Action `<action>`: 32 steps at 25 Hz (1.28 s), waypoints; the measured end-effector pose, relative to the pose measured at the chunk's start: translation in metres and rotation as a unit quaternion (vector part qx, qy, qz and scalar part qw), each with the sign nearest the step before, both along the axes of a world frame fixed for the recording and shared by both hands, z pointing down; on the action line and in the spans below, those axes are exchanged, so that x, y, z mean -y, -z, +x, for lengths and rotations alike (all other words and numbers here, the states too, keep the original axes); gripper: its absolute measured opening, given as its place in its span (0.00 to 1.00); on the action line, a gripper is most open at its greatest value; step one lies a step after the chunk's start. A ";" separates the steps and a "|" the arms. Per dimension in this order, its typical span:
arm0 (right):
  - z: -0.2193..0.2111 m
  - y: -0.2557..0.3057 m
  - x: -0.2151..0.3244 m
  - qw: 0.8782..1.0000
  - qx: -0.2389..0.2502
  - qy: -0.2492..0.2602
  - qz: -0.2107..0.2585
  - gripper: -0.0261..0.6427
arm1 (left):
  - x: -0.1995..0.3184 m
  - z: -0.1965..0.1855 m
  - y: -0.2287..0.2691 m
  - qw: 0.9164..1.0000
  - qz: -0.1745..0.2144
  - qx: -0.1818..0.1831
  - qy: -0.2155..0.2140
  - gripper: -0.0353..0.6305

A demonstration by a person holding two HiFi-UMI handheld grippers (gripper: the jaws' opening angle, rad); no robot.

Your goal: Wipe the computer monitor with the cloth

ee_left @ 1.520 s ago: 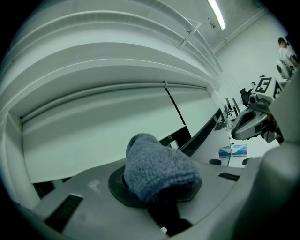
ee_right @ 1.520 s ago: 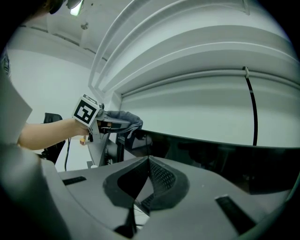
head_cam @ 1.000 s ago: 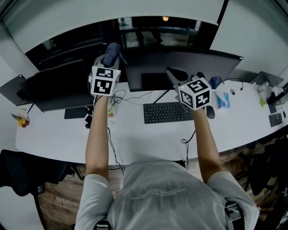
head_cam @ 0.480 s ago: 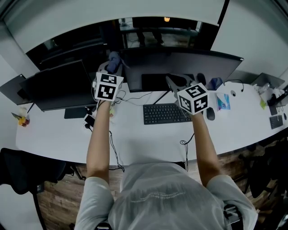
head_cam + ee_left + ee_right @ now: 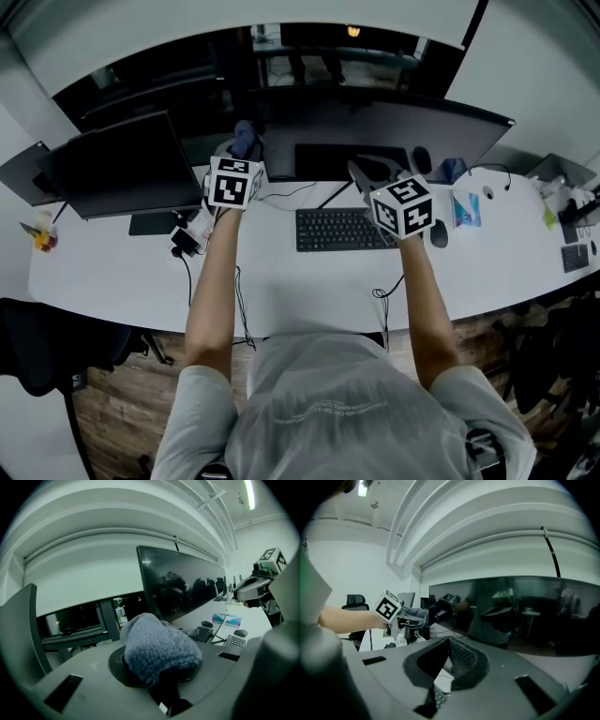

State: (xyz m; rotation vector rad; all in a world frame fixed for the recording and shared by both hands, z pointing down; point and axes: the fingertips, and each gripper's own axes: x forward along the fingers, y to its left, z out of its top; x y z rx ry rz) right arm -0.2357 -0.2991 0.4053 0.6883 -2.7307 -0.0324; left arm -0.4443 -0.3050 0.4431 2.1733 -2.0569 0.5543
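Head cam: sits on my head, faces forward and steeply down. It takes in the whole desk (image 5: 300, 281) from above at mid range.

Left gripper (image 5: 159, 667) cam: mounted behind the jaws, looks along them. It sees the monitor (image 5: 187, 588) obliquely from its left end. The cloth (image 5: 159, 653) clamped in the jaws fills the near centre.

Right gripper (image 5: 445, 667) cam: same mount. It faces the screen more squarely and from closer in.

Overlap: all three see the monitor and the keyboard (image 5: 339, 230). Each gripper cam catches the other gripper at its frame edge: right one on the left cam's right side, left one on the right cam's left.
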 end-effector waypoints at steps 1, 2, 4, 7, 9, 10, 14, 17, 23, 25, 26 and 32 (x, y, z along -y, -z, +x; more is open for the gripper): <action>0.000 -0.004 0.001 1.000 -0.002 0.000 -0.003 0.04 | 0.001 0.000 -0.008 1.000 -0.004 -0.005 0.001 0.13; 0.001 -0.007 0.002 1.000 -0.004 0.001 -0.006 0.04 | 0.002 -0.001 -0.016 1.000 -0.009 -0.010 0.001 0.13; 0.002 -0.014 0.002 1.000 -0.006 0.002 -0.012 0.04 | 0.003 -0.002 -0.032 1.000 -0.022 -0.019 0.003 0.13; 0.005 -0.026 0.005 1.000 -0.011 0.000 -0.020 0.04 | 0.004 -0.002 -0.054 0.999 -0.036 -0.033 0.011 0.13; 0.008 -0.032 0.007 1.000 -0.015 -0.002 -0.024 0.04 | 0.005 -0.002 -0.067 0.998 -0.039 -0.046 0.019 0.13; 0.009 -0.035 0.009 1.000 -0.016 -0.004 -0.026 0.04 | 0.006 -0.002 -0.073 0.997 -0.040 -0.055 0.023 0.13; 0.017 -0.042 0.014 0.999 -0.018 -0.015 -0.034 0.04 | 0.005 -0.004 -0.099 0.994 -0.048 -0.087 0.036 0.13; 0.024 -0.047 0.019 0.999 -0.021 -0.023 -0.041 0.04 | 0.008 -0.003 -0.116 0.990 -0.049 -0.125 0.042 0.13; 0.030 -0.064 0.021 0.997 -0.024 -0.047 -0.054 0.04 | 0.005 0.000 -0.162 0.979 -0.082 -0.181 0.040 0.13; 0.031 -0.068 0.022 0.997 -0.027 -0.051 -0.056 0.04 | 0.004 -0.001 -0.175 0.973 -0.086 -0.211 0.043 0.13; 0.032 -0.070 0.022 0.996 -0.028 -0.054 -0.058 0.04 | 0.004 -0.001 -0.182 0.970 -0.092 -0.219 0.043 0.13; 0.046 -0.084 0.025 0.994 -0.034 -0.076 -0.073 0.04 | 0.005 0.003 -0.220 0.952 -0.110 -0.280 0.055 0.13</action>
